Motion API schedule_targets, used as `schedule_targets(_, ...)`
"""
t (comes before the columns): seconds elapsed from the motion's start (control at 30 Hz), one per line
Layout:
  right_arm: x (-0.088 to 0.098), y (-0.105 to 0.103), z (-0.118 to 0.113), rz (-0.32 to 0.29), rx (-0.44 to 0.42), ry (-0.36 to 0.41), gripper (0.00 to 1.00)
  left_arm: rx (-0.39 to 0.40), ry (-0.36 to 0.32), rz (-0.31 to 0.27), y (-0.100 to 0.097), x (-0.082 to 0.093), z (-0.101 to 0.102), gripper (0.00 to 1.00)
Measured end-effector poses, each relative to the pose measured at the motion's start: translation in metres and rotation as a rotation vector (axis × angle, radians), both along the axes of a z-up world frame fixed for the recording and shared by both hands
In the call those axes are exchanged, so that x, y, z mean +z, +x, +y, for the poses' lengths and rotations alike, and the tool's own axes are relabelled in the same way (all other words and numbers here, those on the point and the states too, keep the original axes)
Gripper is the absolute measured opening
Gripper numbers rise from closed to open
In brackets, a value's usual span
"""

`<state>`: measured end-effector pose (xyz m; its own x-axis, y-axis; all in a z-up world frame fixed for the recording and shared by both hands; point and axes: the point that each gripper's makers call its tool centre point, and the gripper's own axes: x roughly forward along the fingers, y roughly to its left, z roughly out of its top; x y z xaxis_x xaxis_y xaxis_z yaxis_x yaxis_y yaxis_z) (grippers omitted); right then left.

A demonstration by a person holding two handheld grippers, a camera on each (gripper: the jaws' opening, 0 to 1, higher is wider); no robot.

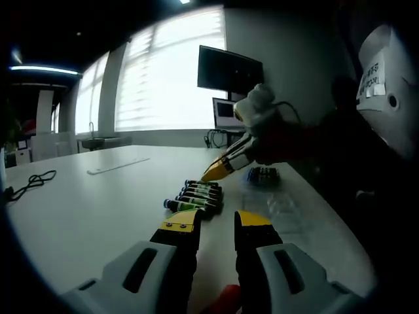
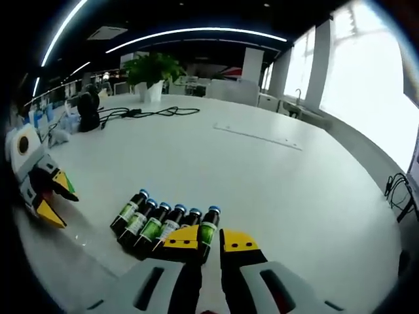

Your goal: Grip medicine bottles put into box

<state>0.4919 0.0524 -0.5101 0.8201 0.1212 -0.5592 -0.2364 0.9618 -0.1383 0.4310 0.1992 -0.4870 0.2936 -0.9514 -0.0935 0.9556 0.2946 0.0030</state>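
In the left gripper view, the left gripper (image 1: 216,226) is seen rising from 6 o'clock, its 2 yellow-tipped jaws held a narrow gap apart with nothing between them. A row of medicine bottles (image 1: 194,196) is laid on its side on the white table (image 1: 98,209) just beyond the jaw tips, toward 12 o'clock; dark glass, green labels and pale caps can be made out. A clear plastic box (image 1: 281,206) is set on the table at about 3 o'clock from the bottles, and a small cluster of dark bottles (image 1: 263,173) is seen beyond its far edge. The right gripper (image 1: 219,170) enters from 3 o'clock, its yellow tips angled down just above the far end of the row; whether its tips touch a bottle cannot be told here. A black cable (image 1: 33,182) lies at 9 o'clock, and a flat pale strip (image 1: 118,165) lies at 11 o'clock.

In the right gripper view, the right gripper (image 2: 209,242) is seen at 6 o'clock, jaws narrowly parted and empty. 6 bottles (image 2: 163,226) are counted side by side, blue caps pointing to 12 o'clock; the rightmost one lies partly behind the gripper's left jaw tip. The left gripper (image 2: 55,199) is seen at 9 o'clock, its jaws spread apart. A potted plant (image 2: 152,73) stands at 11 o'clock.
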Motion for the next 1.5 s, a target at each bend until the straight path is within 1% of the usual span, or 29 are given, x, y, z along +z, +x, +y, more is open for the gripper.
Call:
schedule_targets(0.23,-0.007,0.004,0.0,0.027,-0.011,-0.002,0.06,-0.001,0.001,0.0,0.0,0.0,0.0,0.14)
schedule_targets(0.53,-0.014,0.007,-0.007,0.054,-0.026,-0.019,0.07,-0.001,-0.001,-0.001,0.0,0.0,0.001,0.14)
schedule_targets(0.63,-0.016,0.009,-0.008,0.061,-0.028,-0.014,0.08,-0.001,0.002,-0.004,0.0,0.0,0.0,0.14)
schedule_targets(0.73,-0.02,0.011,-0.01,0.079,-0.024,-0.012,0.08,0.0,0.002,-0.004,0.0,0.0,0.001,0.14)
schedule_targets(0.77,-0.02,0.011,-0.01,0.08,-0.026,0.003,0.08,0.0,0.003,-0.004,0.0,0.0,0.001,0.14)
schedule_targets(0.87,-0.02,0.011,-0.01,0.085,-0.025,0.012,0.07,-0.001,0.007,-0.008,0.0,-0.001,0.0,0.14)
schedule_targets(1.0,-0.019,0.011,-0.011,0.072,-0.026,-0.006,0.07,-0.001,0.008,-0.012,0.0,-0.001,0.001,0.14)
schedule_targets(1.1,-0.015,0.01,-0.011,0.059,-0.025,-0.004,0.07,0.002,0.01,-0.02,0.0,0.0,0.002,0.14)
schedule_targets(1.37,0.006,-0.002,-0.011,-0.012,-0.028,0.015,0.06,0.011,0.018,-0.046,-0.001,0.001,0.002,0.14)
schedule_targets(1.43,0.01,-0.004,-0.011,-0.035,-0.027,0.033,0.06,0.017,0.021,-0.057,-0.001,0.002,0.003,0.14)
schedule_targets(1.5,0.013,-0.008,-0.011,-0.041,-0.021,0.038,0.06,0.019,0.031,-0.067,-0.002,0.0,0.002,0.14)
